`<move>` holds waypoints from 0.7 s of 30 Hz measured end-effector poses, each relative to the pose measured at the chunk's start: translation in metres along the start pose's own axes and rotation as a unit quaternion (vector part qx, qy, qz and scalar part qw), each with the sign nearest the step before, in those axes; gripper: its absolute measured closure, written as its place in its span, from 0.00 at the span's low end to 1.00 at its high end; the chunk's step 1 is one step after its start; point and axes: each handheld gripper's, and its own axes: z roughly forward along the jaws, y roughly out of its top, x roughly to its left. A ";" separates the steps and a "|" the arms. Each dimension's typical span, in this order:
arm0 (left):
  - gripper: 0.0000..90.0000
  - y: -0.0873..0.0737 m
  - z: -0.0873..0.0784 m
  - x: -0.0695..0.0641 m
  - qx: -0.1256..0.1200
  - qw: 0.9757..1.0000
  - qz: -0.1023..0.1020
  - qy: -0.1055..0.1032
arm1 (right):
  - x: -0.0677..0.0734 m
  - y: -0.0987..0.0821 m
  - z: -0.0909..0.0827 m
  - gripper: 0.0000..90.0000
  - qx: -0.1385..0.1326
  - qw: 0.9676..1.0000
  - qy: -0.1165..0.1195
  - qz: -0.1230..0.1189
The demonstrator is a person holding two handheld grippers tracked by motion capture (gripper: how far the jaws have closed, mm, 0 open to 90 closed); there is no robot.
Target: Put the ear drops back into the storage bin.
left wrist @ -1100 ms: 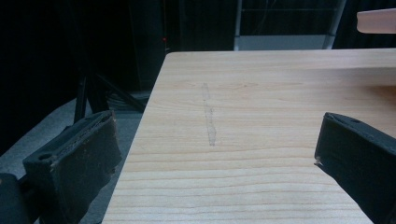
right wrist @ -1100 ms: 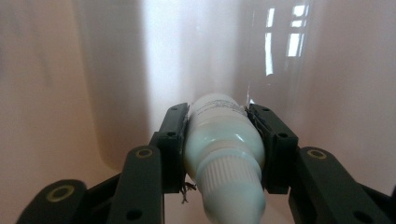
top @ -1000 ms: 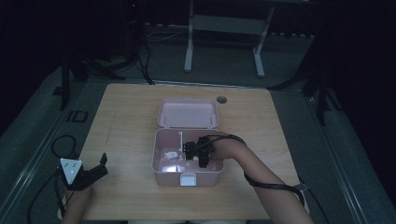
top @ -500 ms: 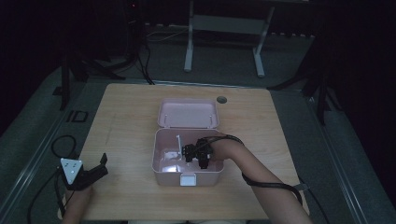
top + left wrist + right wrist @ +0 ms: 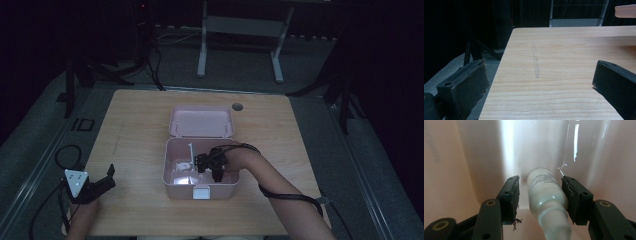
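Nearest the person, the left tool (image 5: 102, 184) rests on the worktop (image 5: 135, 135) by its front left corner, jaws spread wide with nothing between them. Beyond it, in the middle of the worktop, the right tool (image 5: 540, 195) reaches down into the pink box (image 5: 200, 187). Its jaws stand partly apart around a small white bottle (image 5: 546, 192), one pad touching the bottle's side, the other with a narrow gap left. The bottle lies on the box floor with its cap toward the camera. To do this well, I would close evenly on the widest part, then lift straight up, clear of the walls. Farthest off, the lid (image 5: 201, 121) lies open behind.
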 end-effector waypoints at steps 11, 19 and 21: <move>0.00 0.000 0.000 0.000 0.001 1.000 0.000 0.001 | -0.001 -0.009 -0.032 0.52 -0.033 0.999 -0.005 0.018; 0.00 0.000 0.000 0.000 0.001 1.000 -0.001 0.001 | -0.002 -0.022 -0.051 0.52 -0.057 0.998 -0.004 0.034; 0.00 0.000 0.000 0.000 0.001 1.000 0.000 0.001 | -0.002 -0.027 -0.055 0.52 -0.066 0.997 -0.003 0.037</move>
